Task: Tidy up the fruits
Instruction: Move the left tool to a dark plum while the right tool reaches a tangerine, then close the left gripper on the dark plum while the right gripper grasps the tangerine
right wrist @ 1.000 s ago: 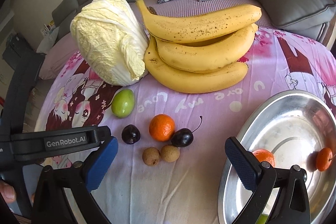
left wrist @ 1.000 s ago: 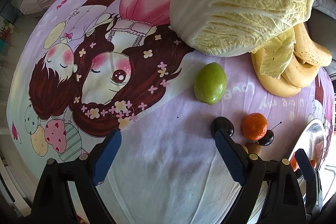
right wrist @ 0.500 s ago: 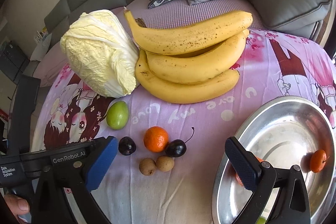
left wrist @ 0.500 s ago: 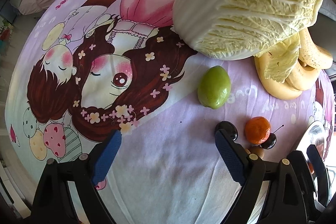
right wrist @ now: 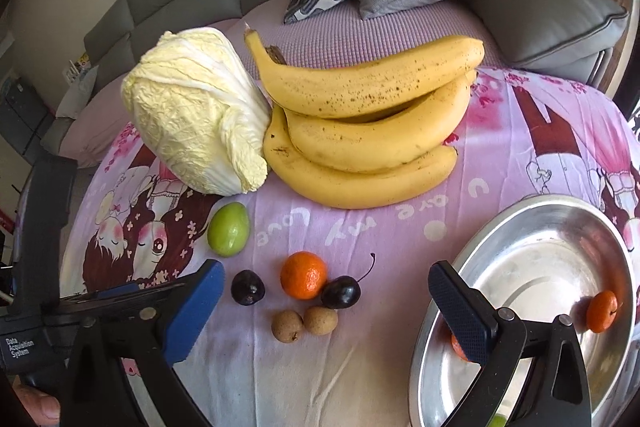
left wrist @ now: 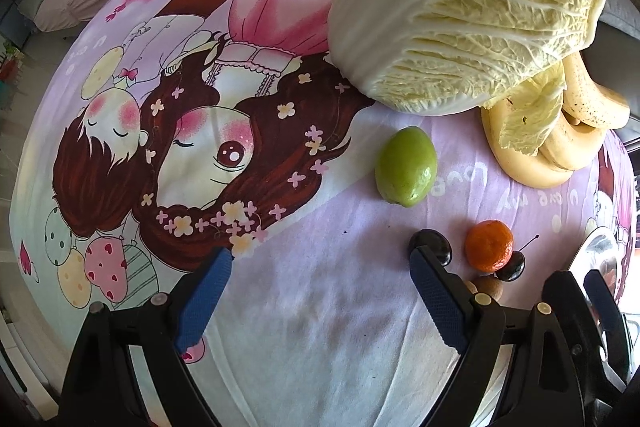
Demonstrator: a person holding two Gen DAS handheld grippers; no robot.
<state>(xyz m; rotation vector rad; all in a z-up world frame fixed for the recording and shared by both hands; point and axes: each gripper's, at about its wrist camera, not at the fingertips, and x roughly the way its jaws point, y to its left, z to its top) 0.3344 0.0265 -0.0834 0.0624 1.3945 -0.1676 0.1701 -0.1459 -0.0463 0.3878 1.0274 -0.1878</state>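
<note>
Left wrist view: the left gripper [left wrist: 316, 291] hangs with its jaws spread wide and nothing between them, over the pink cartoon-print cloth [left wrist: 280, 327]. The oval green fruit [left wrist: 405, 166] lies beyond its right finger, near the pale napa cabbage [left wrist: 468, 7].

Right wrist view: the right gripper [right wrist: 324, 307] also gapes wide and empty. Between its fingers lie a small orange tangerine [right wrist: 303, 275], two dark cherries [right wrist: 340, 291] and two brown longans [right wrist: 304, 323]. The round steel basin [right wrist: 560, 227], at right, holds another tangerine [right wrist: 602, 311]. The yellow banana bunch [right wrist: 368, 123] lies farther back.
</note>
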